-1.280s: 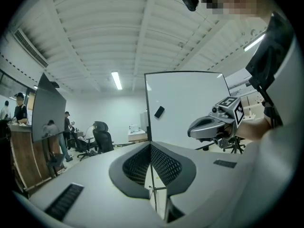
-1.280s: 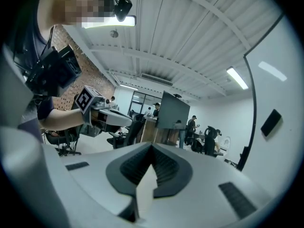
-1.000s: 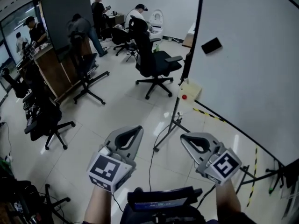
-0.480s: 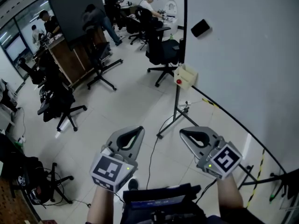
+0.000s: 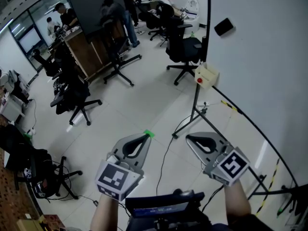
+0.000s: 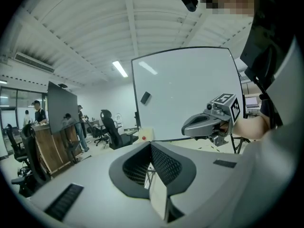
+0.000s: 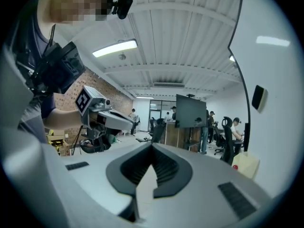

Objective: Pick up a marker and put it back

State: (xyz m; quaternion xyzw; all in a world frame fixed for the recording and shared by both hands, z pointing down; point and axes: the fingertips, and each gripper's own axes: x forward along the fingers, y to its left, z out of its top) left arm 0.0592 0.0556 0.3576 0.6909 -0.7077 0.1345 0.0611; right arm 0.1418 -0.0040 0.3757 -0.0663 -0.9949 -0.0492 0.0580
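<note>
I can make out no marker in any view. My left gripper [image 5: 146,135] and right gripper [image 5: 188,138] hang side by side over the tiled floor, both shut with nothing between the jaws. In the left gripper view its jaws [image 6: 151,144] meet in a closed seam, and the right gripper [image 6: 186,126] floats beside them. The right gripper view shows its own jaws [image 7: 152,147] closed too. A whiteboard [image 5: 260,57] on a stand fills the right side. It carries a black eraser [image 5: 224,26], and a cream box [image 5: 207,75] with a red dot hangs at its edge.
Office chairs [image 5: 184,49] and a wooden counter [image 5: 86,52] with people around it stand at the back. The whiteboard's stand legs [image 5: 195,121] and a black cable [image 5: 166,153] cross the floor ahead. A green patch [image 5: 149,134] lies on the floor by the left gripper's tip.
The view has swung, so the room and whiteboard have shifted in frame. Both grippers keep their places and stay shut. The green floor patch has come into sight.
</note>
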